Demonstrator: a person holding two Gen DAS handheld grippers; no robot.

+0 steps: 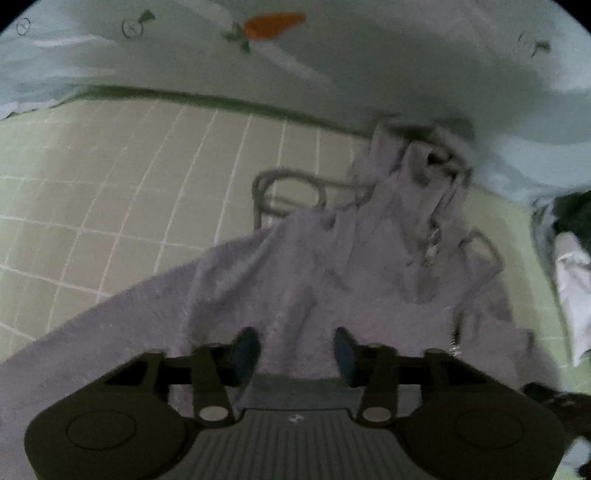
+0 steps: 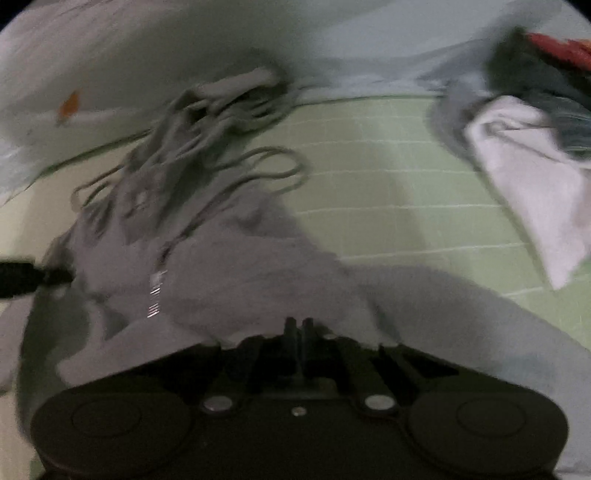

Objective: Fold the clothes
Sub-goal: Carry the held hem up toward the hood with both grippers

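Note:
A grey hooded sweatshirt (image 1: 332,266) lies crumpled on a green checked bed sheet (image 1: 110,206), hood and drawstrings toward the far side. My left gripper (image 1: 295,347) hovers over its near part with the jaws apart and fabric lying between the fingers. In the right wrist view the same sweatshirt (image 2: 229,266) spreads in front. My right gripper (image 2: 298,326) has its fingers pressed together at the fabric's near edge, and they appear to pinch the cloth. The left gripper's tip shows as a dark shape at the left edge (image 2: 33,278).
A pale duvet with a carrot print (image 1: 275,24) lies along the far side. A pile of other clothes, white (image 2: 532,177) and dark with red (image 2: 554,70), sits at the right. The sweatshirt's metal zipper (image 2: 155,291) glints near the middle.

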